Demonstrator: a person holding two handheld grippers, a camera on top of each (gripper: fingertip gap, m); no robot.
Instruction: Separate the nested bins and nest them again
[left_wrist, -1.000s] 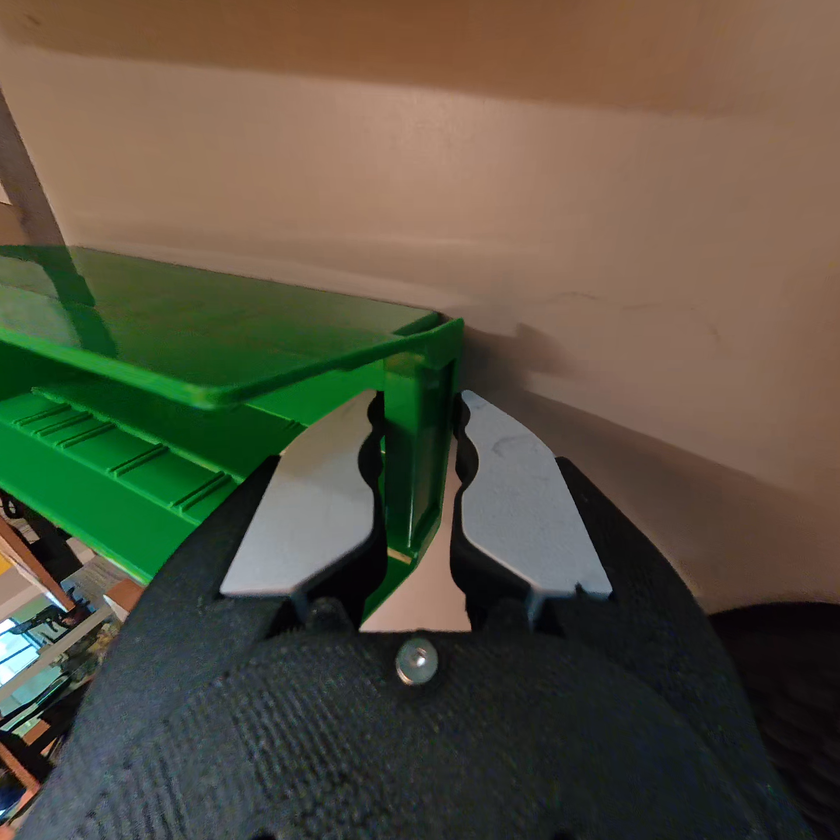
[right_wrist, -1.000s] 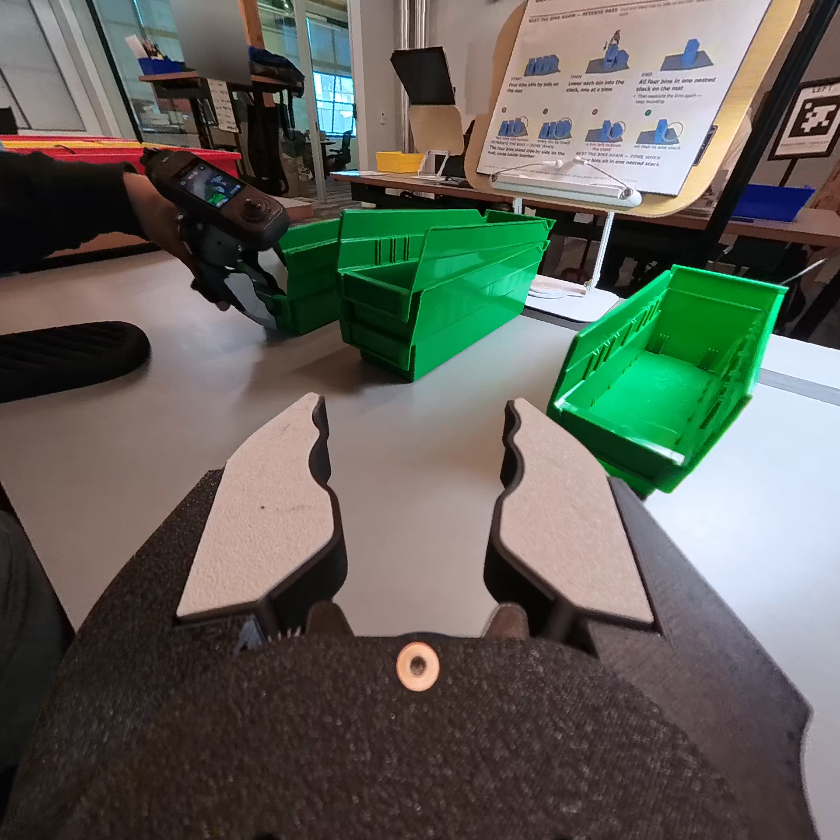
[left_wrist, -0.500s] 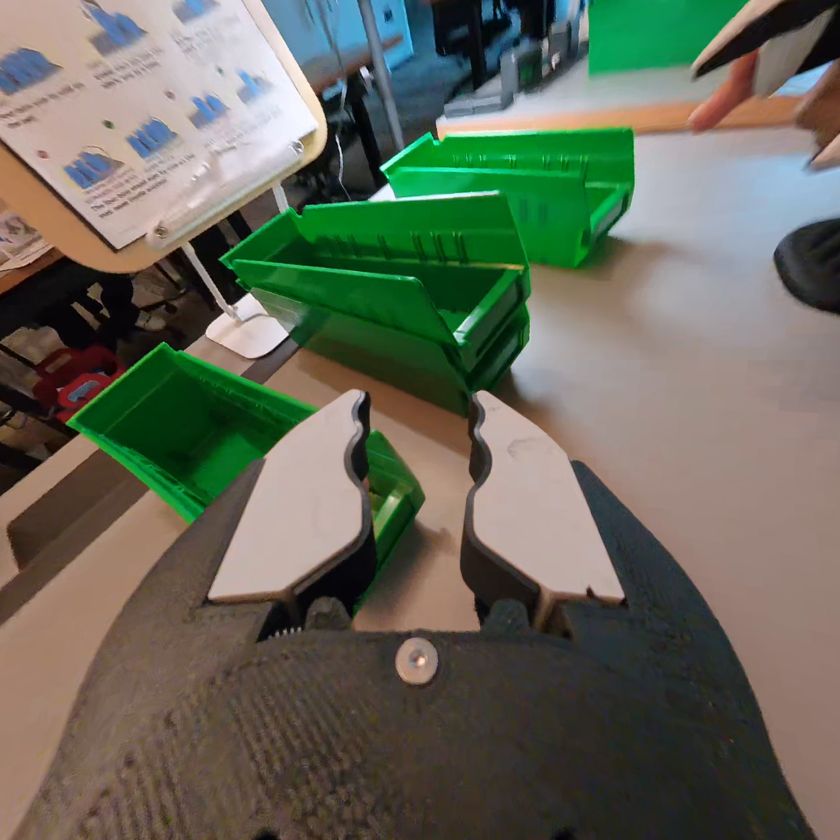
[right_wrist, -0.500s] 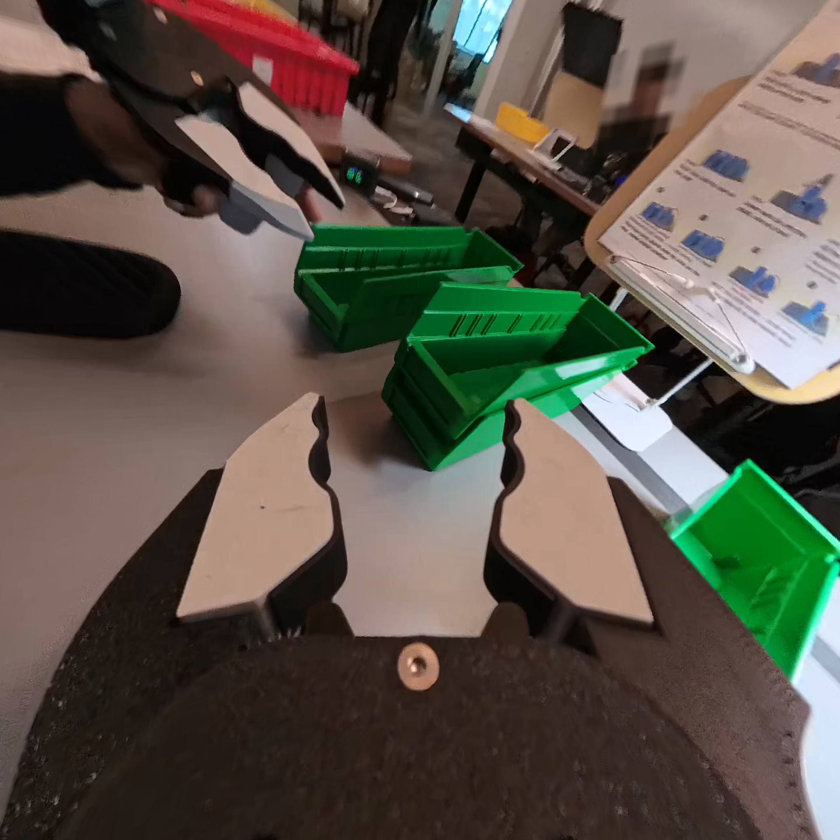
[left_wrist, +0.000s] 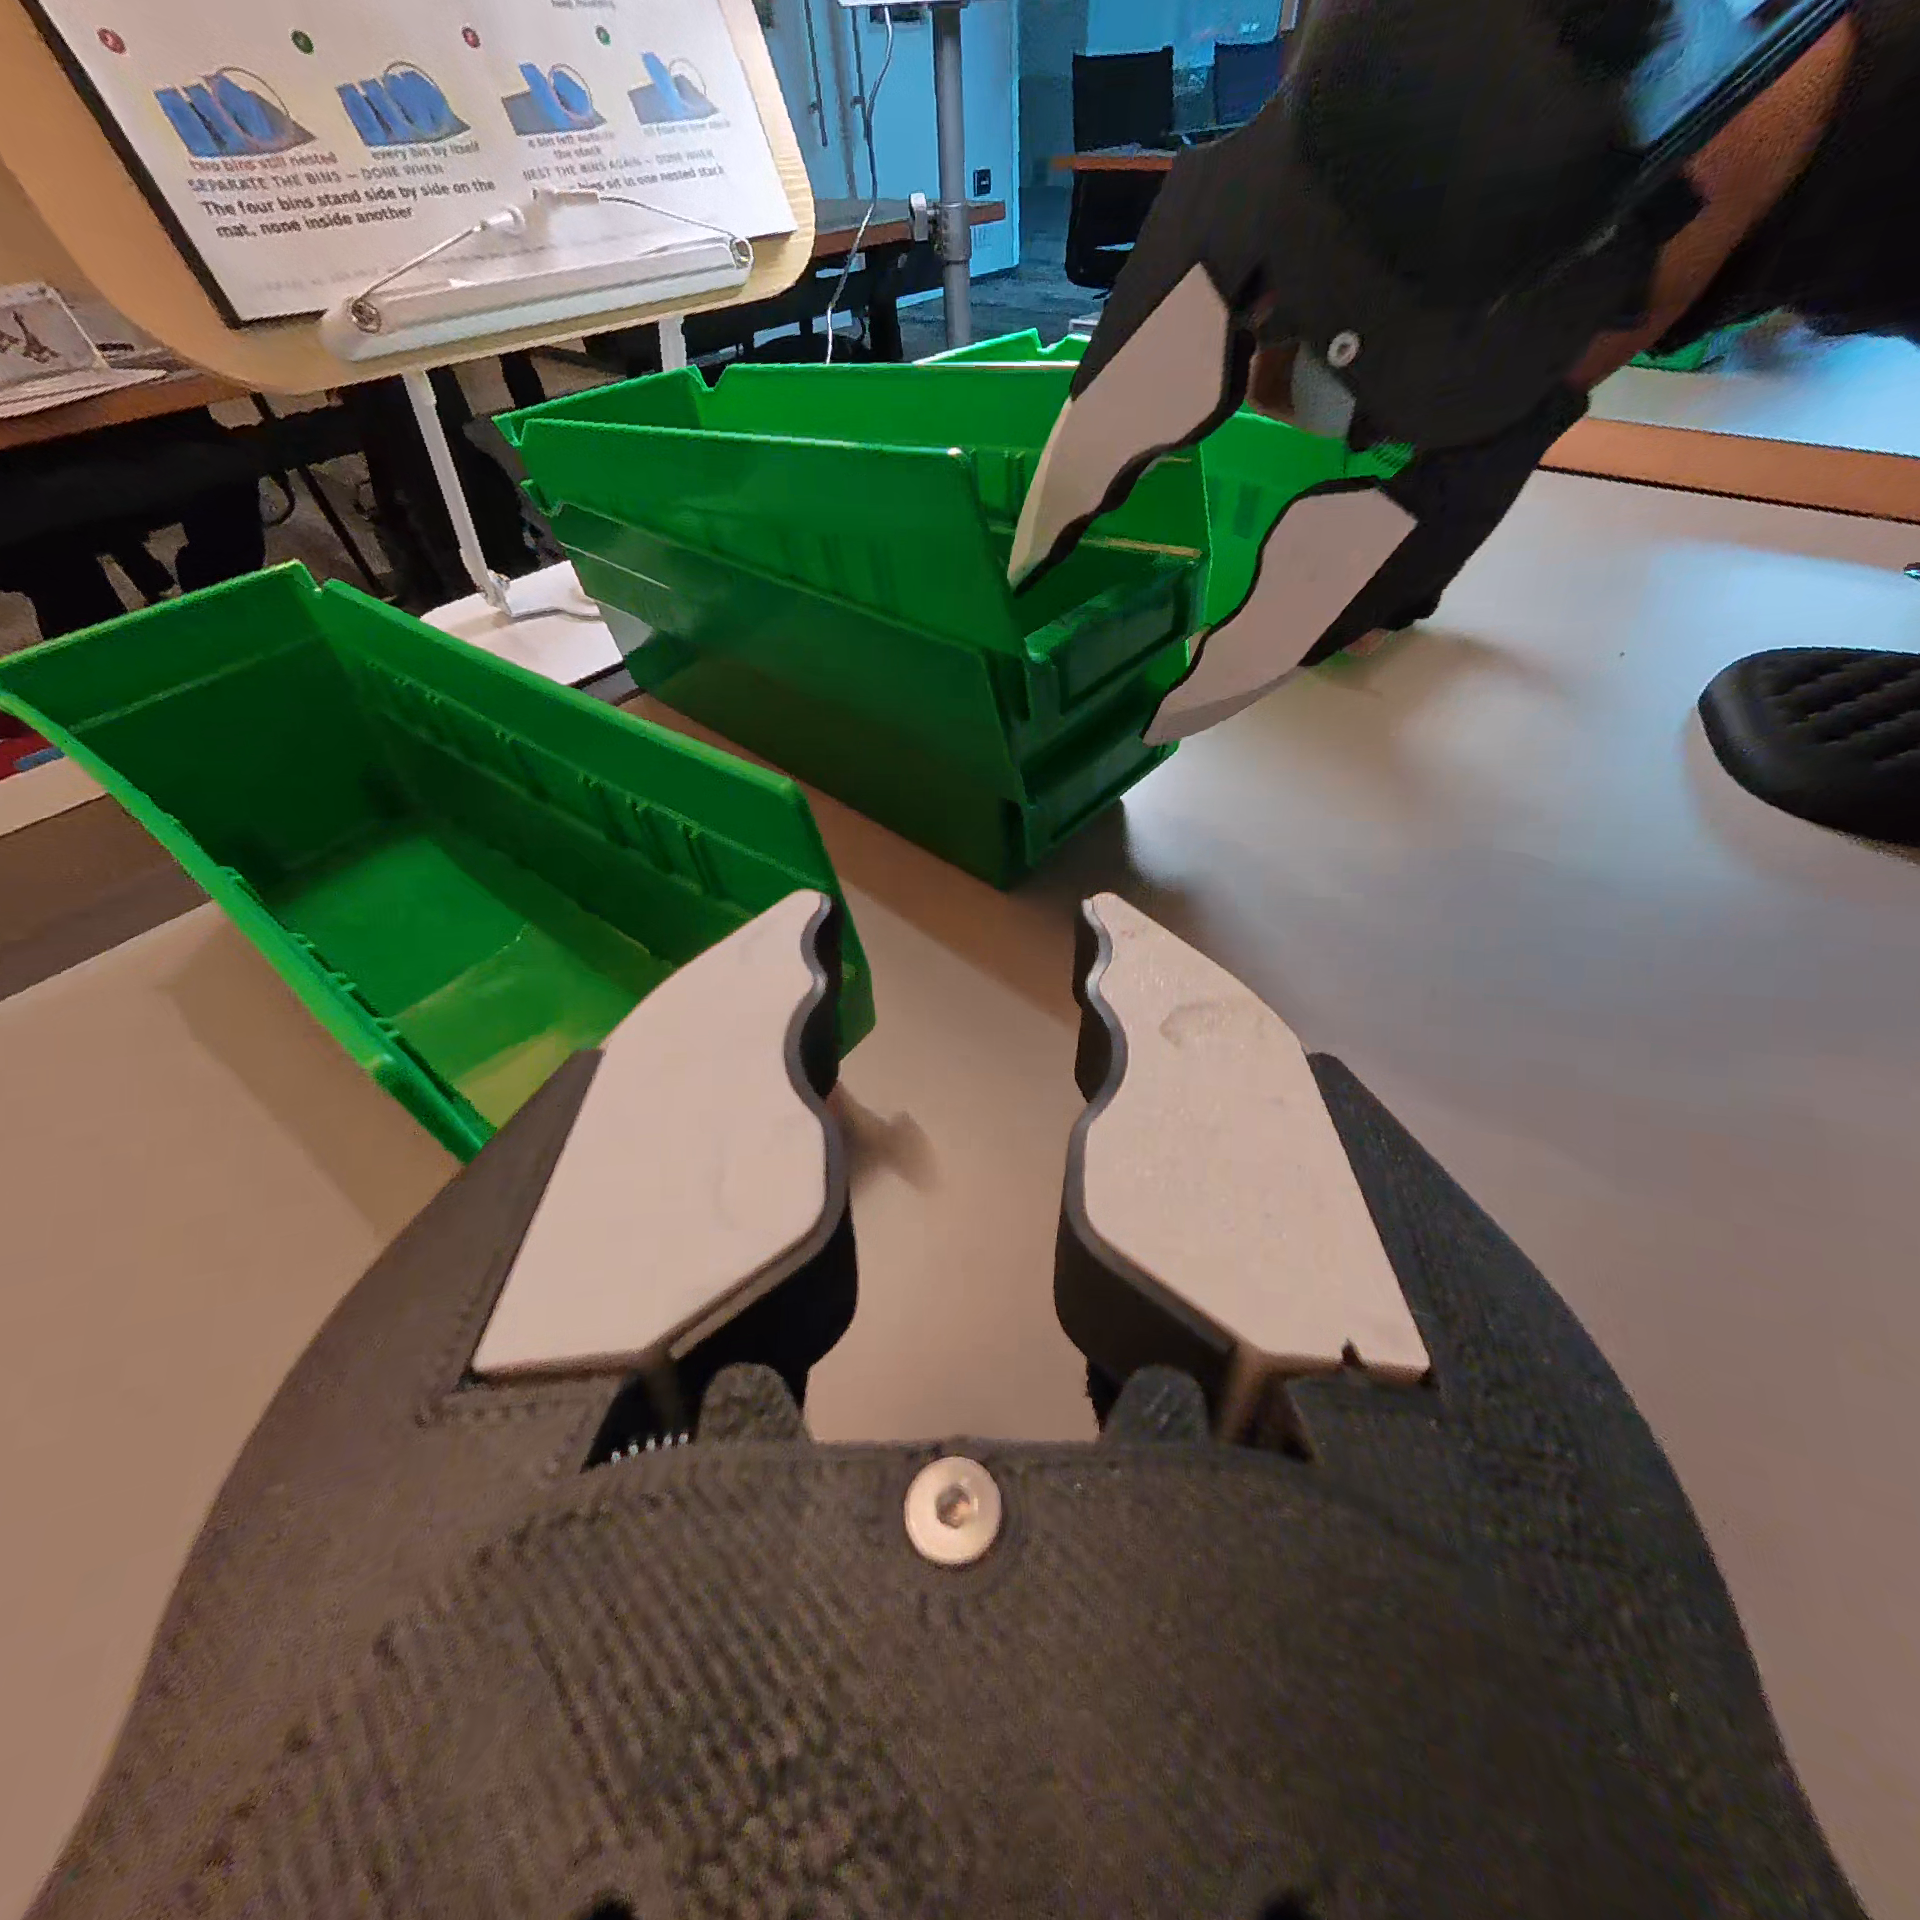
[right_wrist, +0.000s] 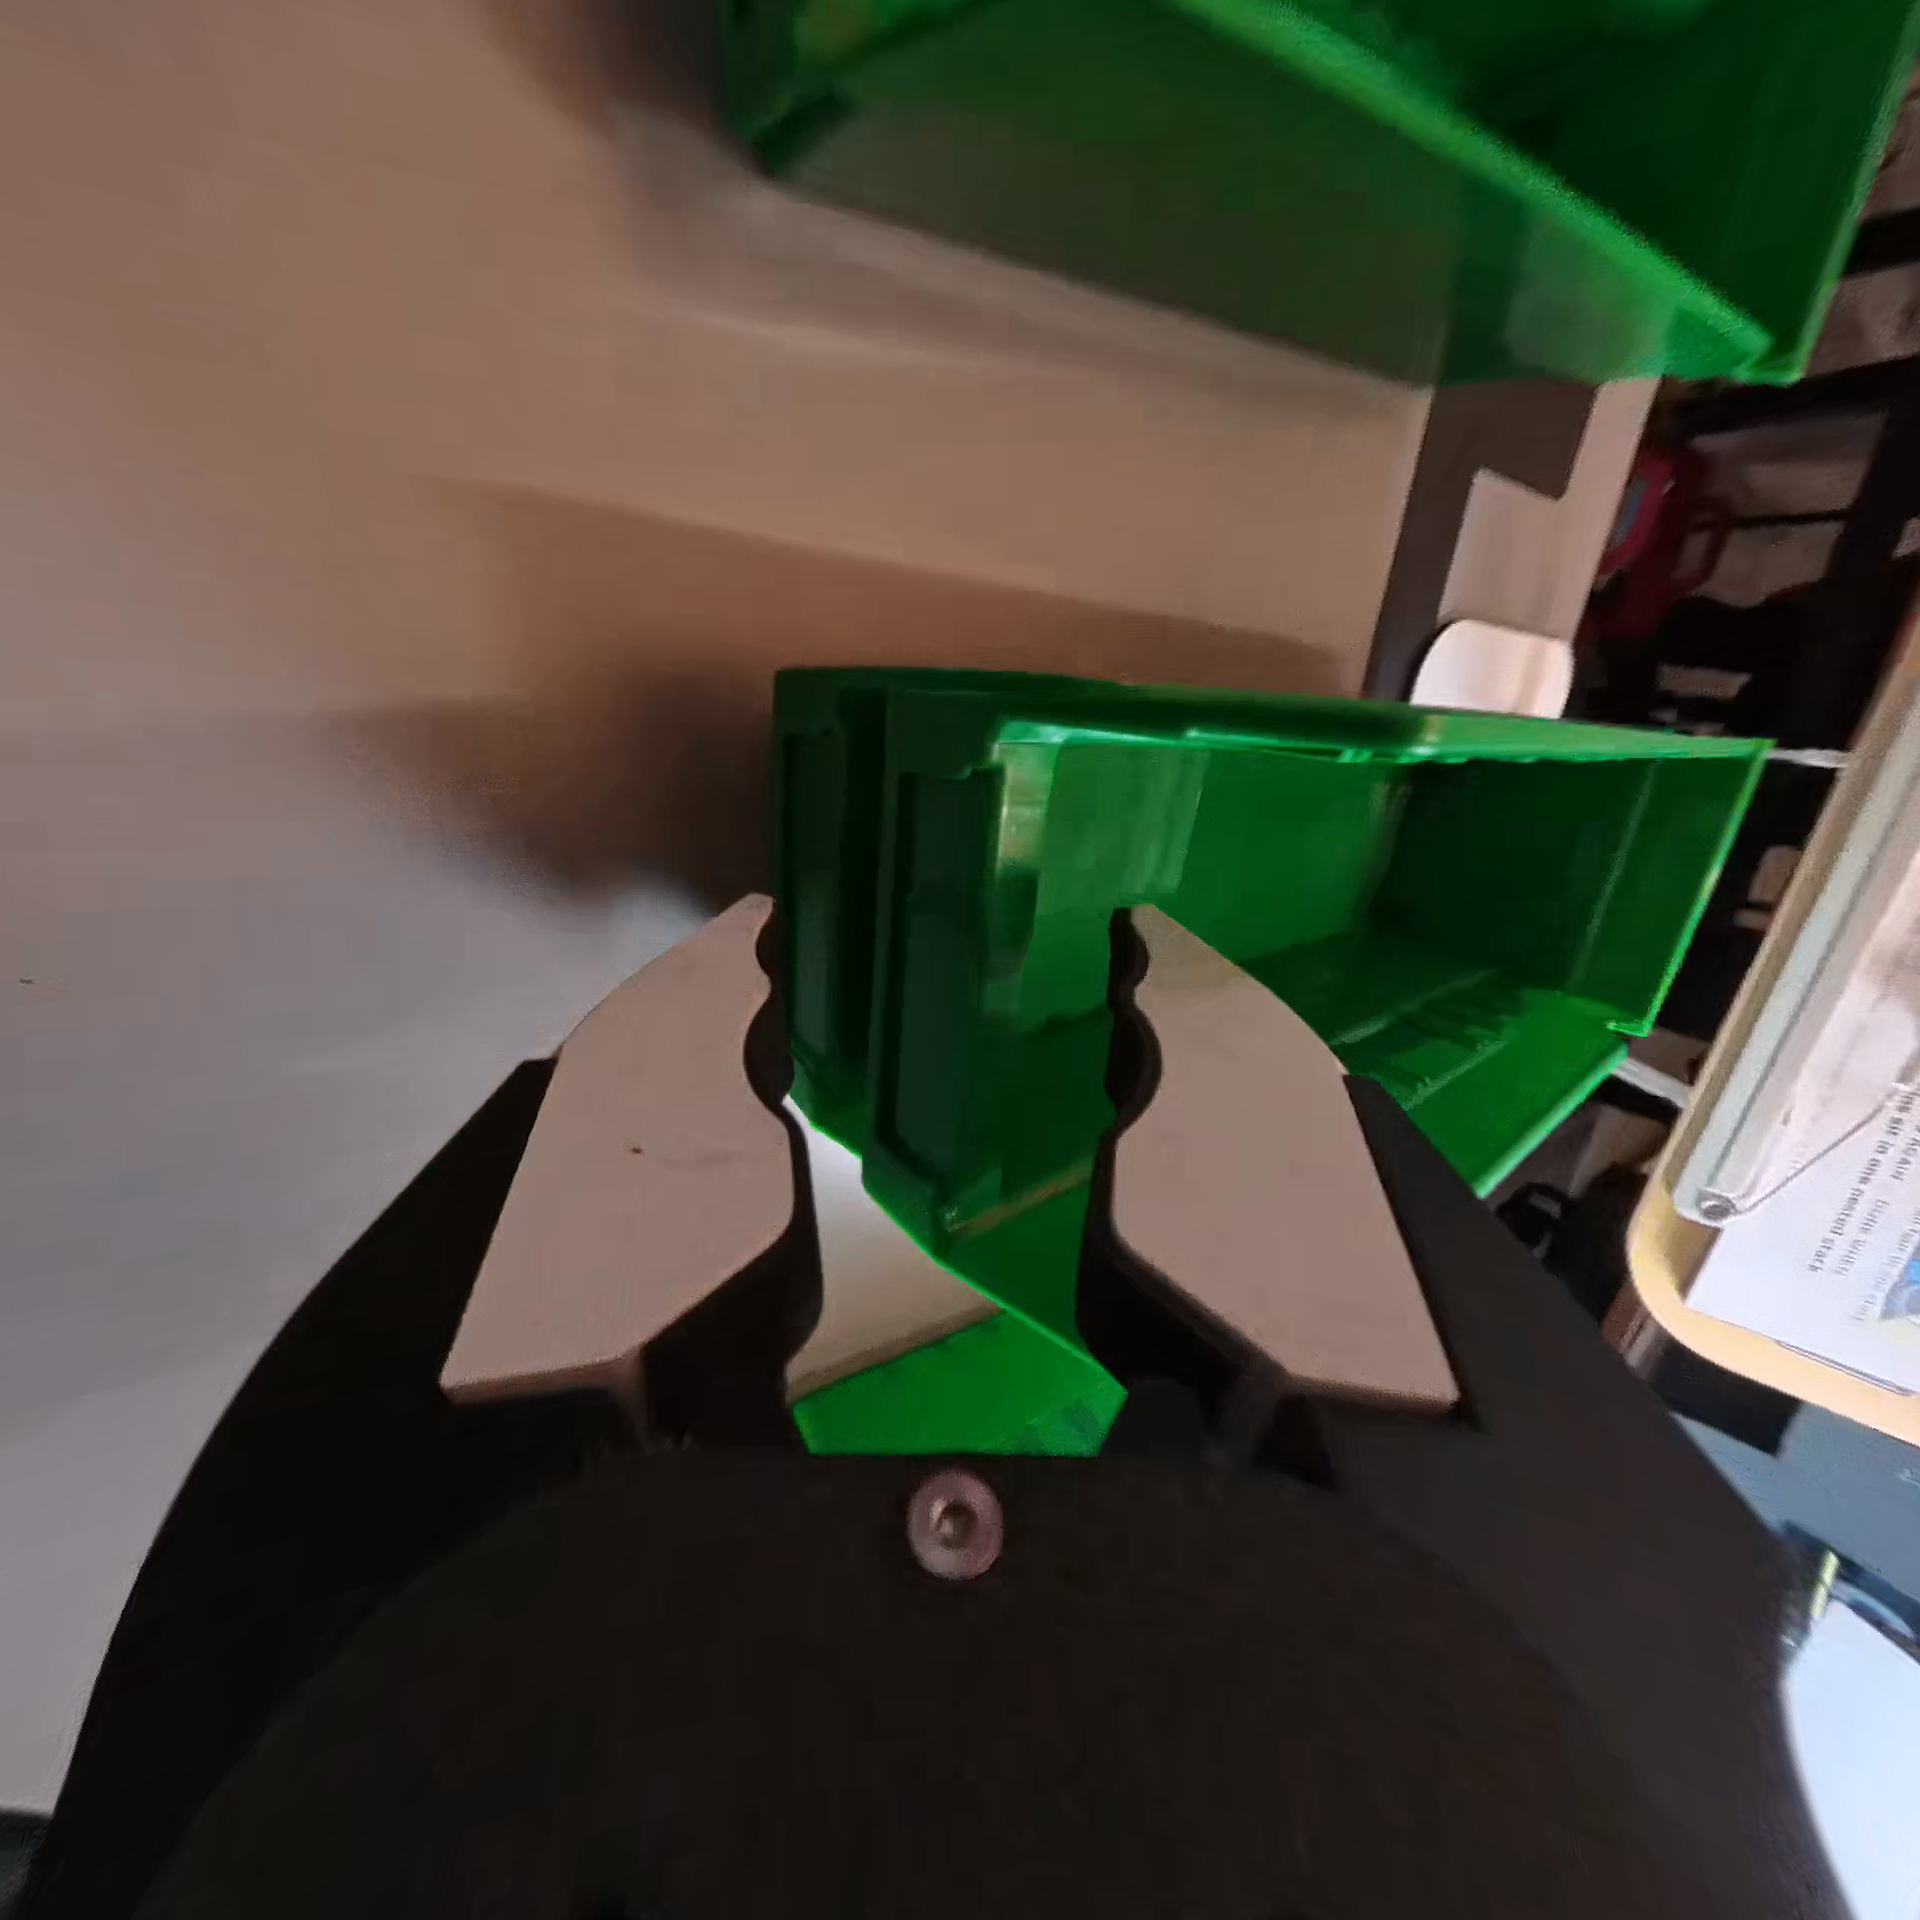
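A stack of nested green bins (left_wrist: 831, 623) stands mid-table. My right gripper (left_wrist: 1091, 649) reaches down over its near end, one finger inside the top bin and one outside the front wall. In the right wrist view the gripper (right_wrist: 940, 920) is open, with the stack's front walls (right_wrist: 914, 935) between its jaws and close to both pads. A single green bin (left_wrist: 582, 769) lies at the left. My left gripper (left_wrist: 951, 914) is open and empty, low over the table beside that bin's near corner. Another green bin (left_wrist: 1247, 499) shows behind the right gripper.
An instruction board (left_wrist: 468, 156) on a white stand stands behind the bins, at the table's far edge. A black ribbed pad (left_wrist: 1818, 738) lies at the right. A blurred green bin (right_wrist: 1247, 187) fills the top of the right wrist view. The left gripper's tips are roughly 15 centimeters from the right gripper's.
My left gripper let go of the bin wall it held, swung away and now hovers open by the single bin. My right gripper moved from open table to the stack's front walls and narrowed a little.
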